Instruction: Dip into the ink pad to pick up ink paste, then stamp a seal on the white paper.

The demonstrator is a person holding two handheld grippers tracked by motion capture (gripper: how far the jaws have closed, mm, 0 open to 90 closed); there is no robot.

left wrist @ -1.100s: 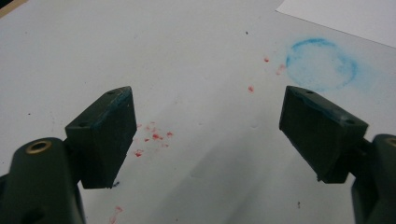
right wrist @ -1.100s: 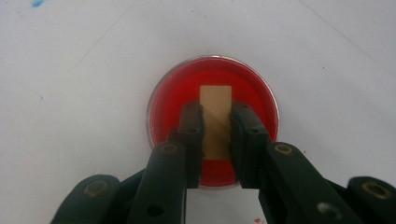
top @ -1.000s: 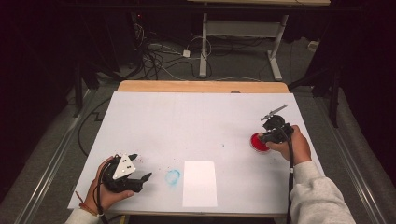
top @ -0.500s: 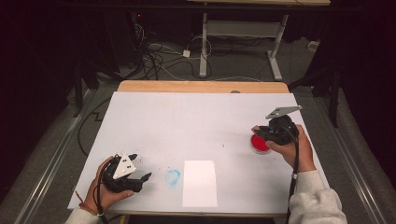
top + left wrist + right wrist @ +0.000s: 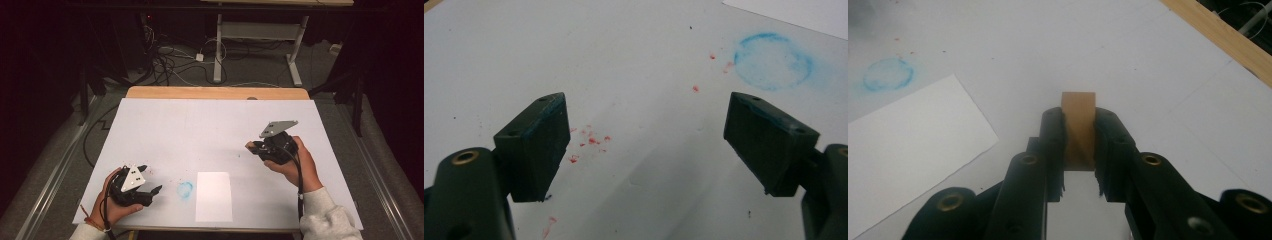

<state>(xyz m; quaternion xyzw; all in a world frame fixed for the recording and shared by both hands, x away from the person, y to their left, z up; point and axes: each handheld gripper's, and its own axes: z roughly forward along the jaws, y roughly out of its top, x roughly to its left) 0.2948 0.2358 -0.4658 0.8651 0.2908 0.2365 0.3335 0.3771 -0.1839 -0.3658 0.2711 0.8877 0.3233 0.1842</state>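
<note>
My right gripper [image 5: 256, 147] sits in the right middle of the high picture. Its jaws are pinched tight on a small tan block [image 5: 1078, 106]. In the right gripper view the block sticks out past the tips, with one black jaw pressed on each side. It looks lifted off the table [image 5: 200, 125], but I cannot be sure of that. I cannot see the under side of the block from here.

The next thing out from this gripper is the white paper [image 5: 214, 196]. In the high picture it lies down and to the left of the gripper, near the bottom edge and close to the middle. In the right gripper view it is at the lower left, so the block is not over it yet. The long side of the paper runs up and down the high picture, and its short side runs across.

Just left of the paper is a faint blue ring [image 5: 185, 189] on the table. Left of that, at the lower left, is my left gripper [image 5: 152, 178]. Its jaws stand wide apart with nothing between them, and small red specks [image 5: 591, 140] dot the table under them.

Both grippers are near the paper, one on each side, but the right one has the block. I think it must go down and left to get over the paper.
</note>
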